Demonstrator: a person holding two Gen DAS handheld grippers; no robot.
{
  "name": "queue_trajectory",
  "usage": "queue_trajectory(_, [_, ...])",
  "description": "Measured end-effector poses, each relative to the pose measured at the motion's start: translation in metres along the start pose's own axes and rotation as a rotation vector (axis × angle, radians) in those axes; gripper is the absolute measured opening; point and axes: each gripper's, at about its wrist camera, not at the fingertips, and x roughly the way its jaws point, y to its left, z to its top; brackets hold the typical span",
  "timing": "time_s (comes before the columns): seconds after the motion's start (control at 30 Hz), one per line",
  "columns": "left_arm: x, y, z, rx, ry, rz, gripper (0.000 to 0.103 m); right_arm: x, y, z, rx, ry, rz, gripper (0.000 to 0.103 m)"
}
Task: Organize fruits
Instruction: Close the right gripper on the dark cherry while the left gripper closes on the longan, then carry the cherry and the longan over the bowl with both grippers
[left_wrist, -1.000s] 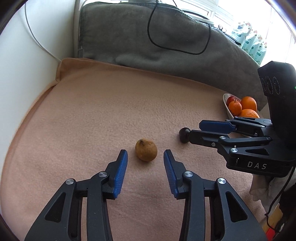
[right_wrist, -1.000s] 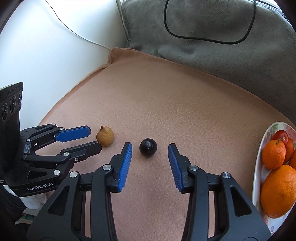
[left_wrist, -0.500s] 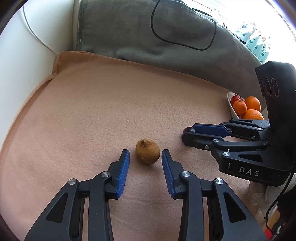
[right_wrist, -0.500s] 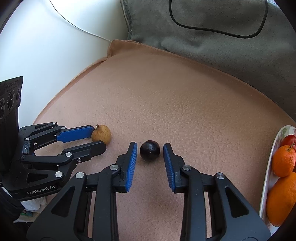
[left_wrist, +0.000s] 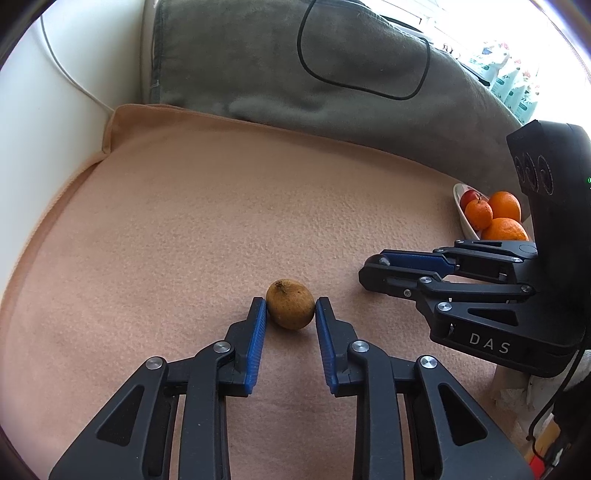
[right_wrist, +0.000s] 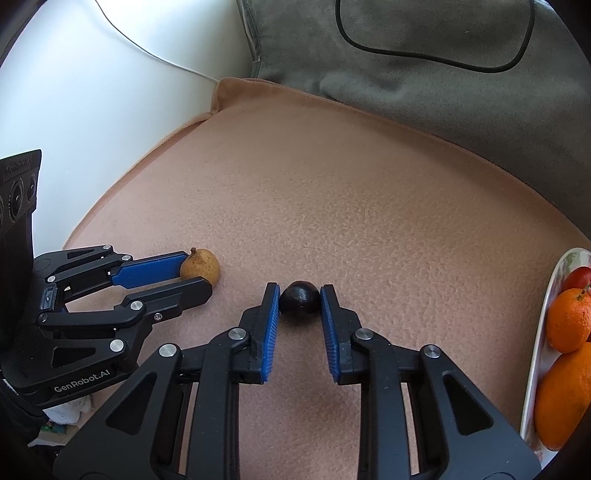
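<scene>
A brown, rough-skinned fruit (left_wrist: 290, 310) lies on the peach blanket (left_wrist: 207, 229). My left gripper (left_wrist: 290, 305) has its blue pads against both sides of it, the jaws still closing. A small dark round fruit (right_wrist: 299, 302) lies a little to the right, and my right gripper (right_wrist: 299, 293) is shut on it, pads pressed to both sides. Each view shows the other gripper from the side: the right gripper (left_wrist: 371, 269) and the left gripper (right_wrist: 197, 273) with the brown fruit (right_wrist: 201, 264). Both fruits rest on the blanket.
A white plate (right_wrist: 541, 332) at the right edge holds oranges (right_wrist: 567, 319) and a red fruit (right_wrist: 578, 277); the plate (left_wrist: 463, 218) also shows in the left view. A grey cushion (left_wrist: 295, 74) with a black cable (left_wrist: 365, 88) lies behind. A white wall (right_wrist: 92, 110) borders the left.
Both grippers closed in from wide apart until their pads met the fruits, the left on the brown one and the right on the dark one. Neither fruit has left the blanket.
</scene>
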Motion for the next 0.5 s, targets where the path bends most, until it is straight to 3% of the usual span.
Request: queue_trajectory(0.5, [-0.019, -0.020, 0.007, 0.028, -0.045, -0.038, 0.026, -0.053, -0.008, -0.008, 0.040, -0.088, -0.006, 0.023])
